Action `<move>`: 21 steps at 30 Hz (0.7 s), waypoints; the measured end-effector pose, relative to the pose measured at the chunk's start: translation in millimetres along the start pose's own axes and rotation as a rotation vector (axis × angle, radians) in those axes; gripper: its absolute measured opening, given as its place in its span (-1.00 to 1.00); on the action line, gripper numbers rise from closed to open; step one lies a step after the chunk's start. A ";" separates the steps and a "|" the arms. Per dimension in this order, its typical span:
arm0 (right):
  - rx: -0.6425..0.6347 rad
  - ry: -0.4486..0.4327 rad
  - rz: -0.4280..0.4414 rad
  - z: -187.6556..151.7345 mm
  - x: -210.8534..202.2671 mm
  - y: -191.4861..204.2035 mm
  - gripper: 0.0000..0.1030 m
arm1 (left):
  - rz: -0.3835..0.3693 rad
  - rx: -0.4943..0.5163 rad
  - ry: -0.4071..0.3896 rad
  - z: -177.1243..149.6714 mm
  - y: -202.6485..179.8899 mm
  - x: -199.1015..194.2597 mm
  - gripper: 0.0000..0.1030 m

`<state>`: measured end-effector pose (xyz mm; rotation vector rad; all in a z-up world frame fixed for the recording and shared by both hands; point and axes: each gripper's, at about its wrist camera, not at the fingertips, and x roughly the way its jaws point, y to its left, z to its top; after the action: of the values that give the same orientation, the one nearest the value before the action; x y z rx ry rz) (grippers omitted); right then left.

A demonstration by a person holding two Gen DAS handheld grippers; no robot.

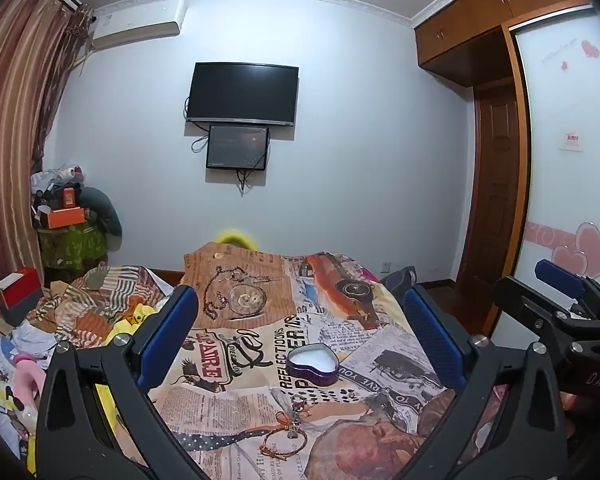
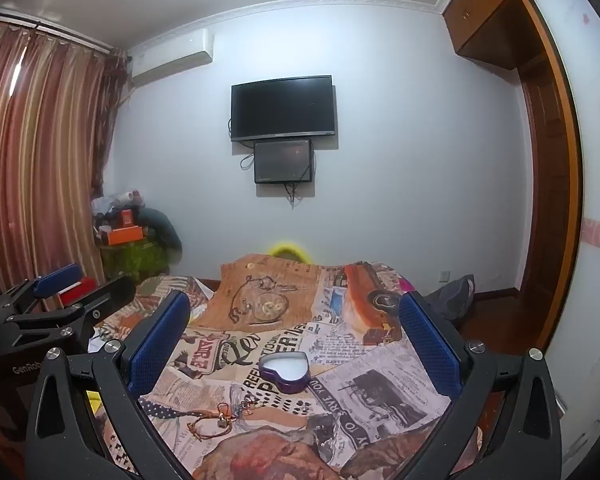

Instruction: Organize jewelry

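A dark television [image 1: 242, 94] hung on the pale wall, with a smaller screen [image 1: 237, 147] fixed just below it and cables trailing down. An air conditioner [image 1: 138, 24] sat high near the striped curtain [image 1: 10, 128]. In the corner by the curtain stood a pile of clutter topped with an orange box [image 1: 66, 217]. A wooden wardrobe [image 1: 476, 16] and a brown door [image 1: 494, 200] filled the right side. A newspaper-print cloth [image 1: 380, 344] covered the surface in front.

A heart-shaped tin [image 1: 312, 365] is sitting on the printed cloth [image 1: 236, 392], with bracelets [image 1: 284, 438] lying just in front of it. Behind, a television [image 1: 242, 94] is hanging above a smaller screen [image 1: 237, 147].
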<state>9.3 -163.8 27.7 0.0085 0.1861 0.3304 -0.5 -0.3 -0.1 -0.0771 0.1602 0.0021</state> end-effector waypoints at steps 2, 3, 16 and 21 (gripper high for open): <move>-0.001 -0.002 0.001 -0.3 0.0 -0.1 1.00 | 0.005 0.002 -0.002 -0.4 -0.6 -1.0 1.00; -0.002 -0.002 0.002 -0.4 0.1 -0.2 1.00 | -0.001 -0.003 0.009 -0.2 -0.3 0.4 1.00; 0.004 0.006 0.005 -3.1 1.0 -1.9 1.00 | -0.005 -0.007 0.031 -6.0 4.3 6.6 1.00; 0.006 0.008 0.008 -2.3 0.1 -3.5 1.00 | -0.006 -0.008 0.036 -6.0 5.6 7.6 1.00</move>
<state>10.1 -167.2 25.3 0.0134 0.1946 0.3376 6.0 4.8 -7.7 -0.0858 0.1958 -0.0050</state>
